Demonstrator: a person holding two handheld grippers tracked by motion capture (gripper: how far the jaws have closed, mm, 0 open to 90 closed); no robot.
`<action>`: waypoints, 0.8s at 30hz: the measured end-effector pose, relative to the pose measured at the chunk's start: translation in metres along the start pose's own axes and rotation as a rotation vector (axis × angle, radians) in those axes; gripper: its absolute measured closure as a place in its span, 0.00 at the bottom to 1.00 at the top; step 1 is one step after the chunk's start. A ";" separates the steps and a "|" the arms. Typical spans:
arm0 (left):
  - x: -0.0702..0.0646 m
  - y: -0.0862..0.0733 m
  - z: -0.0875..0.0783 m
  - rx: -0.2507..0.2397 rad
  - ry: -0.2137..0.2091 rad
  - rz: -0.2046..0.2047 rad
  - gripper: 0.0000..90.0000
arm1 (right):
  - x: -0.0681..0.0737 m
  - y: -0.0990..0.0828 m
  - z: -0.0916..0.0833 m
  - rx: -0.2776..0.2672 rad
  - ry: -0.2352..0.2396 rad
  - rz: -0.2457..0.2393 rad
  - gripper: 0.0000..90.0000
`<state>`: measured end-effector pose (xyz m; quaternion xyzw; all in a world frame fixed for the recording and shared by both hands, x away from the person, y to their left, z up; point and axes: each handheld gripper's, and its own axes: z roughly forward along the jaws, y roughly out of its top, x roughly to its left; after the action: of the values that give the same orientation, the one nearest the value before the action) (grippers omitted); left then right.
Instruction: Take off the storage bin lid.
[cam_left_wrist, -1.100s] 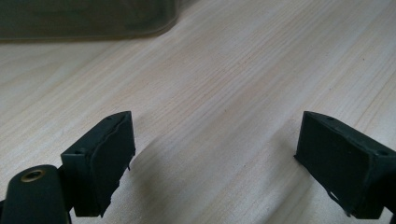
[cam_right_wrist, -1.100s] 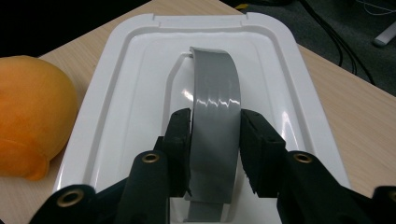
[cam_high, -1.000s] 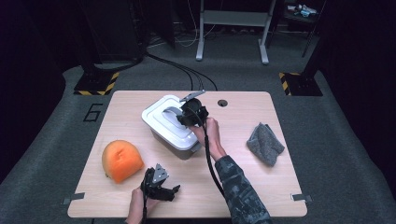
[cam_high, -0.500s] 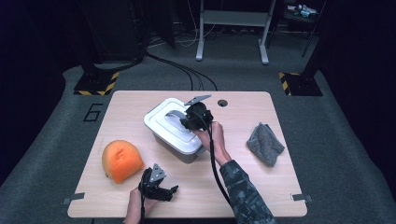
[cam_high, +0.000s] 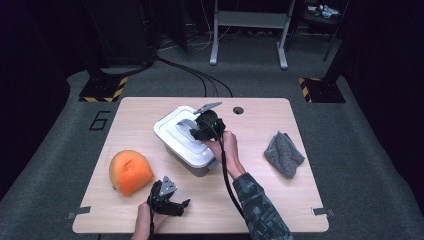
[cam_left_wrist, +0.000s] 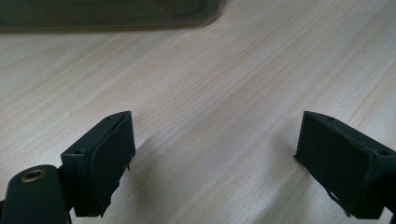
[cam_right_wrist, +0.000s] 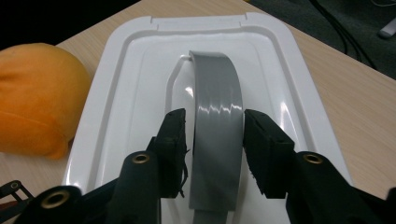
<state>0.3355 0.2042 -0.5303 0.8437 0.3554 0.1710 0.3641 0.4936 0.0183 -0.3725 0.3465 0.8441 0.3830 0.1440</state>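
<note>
Right tongs (cam_right_wrist: 214, 140) have just been opening: the grey handle (cam_right_wrist: 215, 135) of the white lid (cam_right_wrist: 289, 84) stands between the jaws, a thin gap showing on each side, so the grip is released. Against the frames of a second ago, the right hand (cam_high: 226, 145) sits at much the same spot above the bin, at centre frame in the high view, the tongs (cam_high: 196, 131) pointing left over the lid (cam_high: 176, 136). The lid lies flat on the grey bin (cam_high: 200, 164), as before. Left tongs (cam_high: 176, 206), at the lower left of the high view, have not shifted; in the left gripper view they (cam_left_wrist: 212, 163) stand wide apart over bare wood, holding nothing.

Surface (cam_high: 260, 190): pale wood, carrying an orange cushion-like object (cam_high: 129, 172) at left, near the bin but apart from it, and a crumpled grey cloth (cam_high: 283, 154) at right, well apart. A round hole (cam_high: 238, 110) lies near the upper edge.

Room: dark, with grey floor (cam_high: 370, 165), black cables (cam_high: 195, 75), a metal stand (cam_high: 247, 27) at top centre, and yellow-black striped blocks (cam_high: 102, 90) at either side.
</note>
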 end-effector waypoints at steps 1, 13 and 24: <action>0.000 0.000 0.000 0.001 0.001 0.003 0.13 | -0.002 0.004 0.001 0.000 0.021 -0.015 0.64; 0.001 0.000 0.000 0.007 -0.009 0.004 0.13 | -0.008 0.023 0.015 0.035 0.054 -0.061 0.72; 0.000 0.000 0.000 0.004 -0.006 0.005 0.13 | 0.003 0.018 0.017 0.026 -0.044 0.032 0.74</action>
<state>0.3359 0.2044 -0.5300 0.8459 0.3527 0.1685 0.3630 0.5082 0.0379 -0.3703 0.3700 0.8401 0.3664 0.1520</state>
